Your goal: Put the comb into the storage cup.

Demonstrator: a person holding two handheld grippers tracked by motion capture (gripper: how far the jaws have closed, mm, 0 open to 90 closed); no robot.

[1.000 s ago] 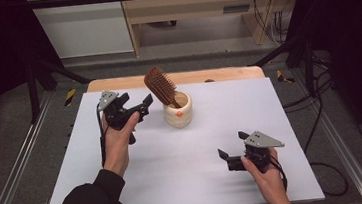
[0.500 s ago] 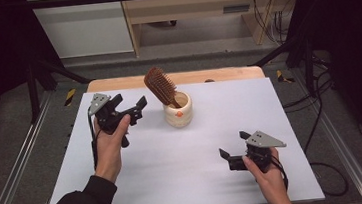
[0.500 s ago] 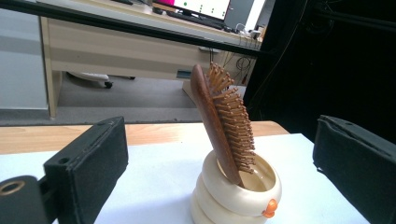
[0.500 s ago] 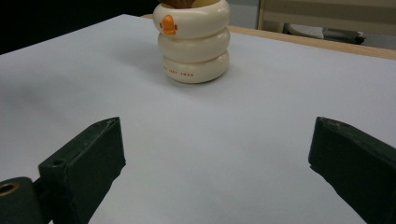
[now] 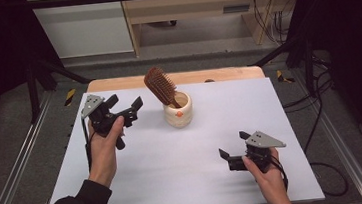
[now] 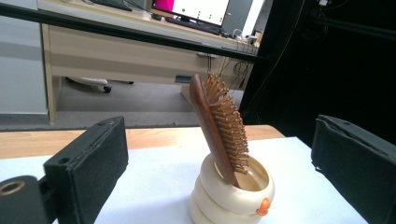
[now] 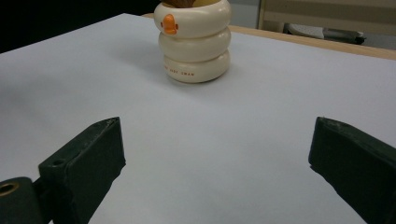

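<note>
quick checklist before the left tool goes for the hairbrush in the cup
1. Left tool open: ok, its jaws stand wide apart in the left gripper view.
2. Left tool free of load: ok, nothing sits between its jaws.
3. Hairbrush within sight and lined up: ok, it stands between the jaws in the left gripper view, leaning, handle down in the cup.
4. Contact with the hairbrush: not ok yet, the left tool is apart from it, off to the cup's left in the high view.
5. Cup upright on the table: ok.
6. Right tool out of the way: ok, open, low near the table's near edge, apart from the cup.
</note>
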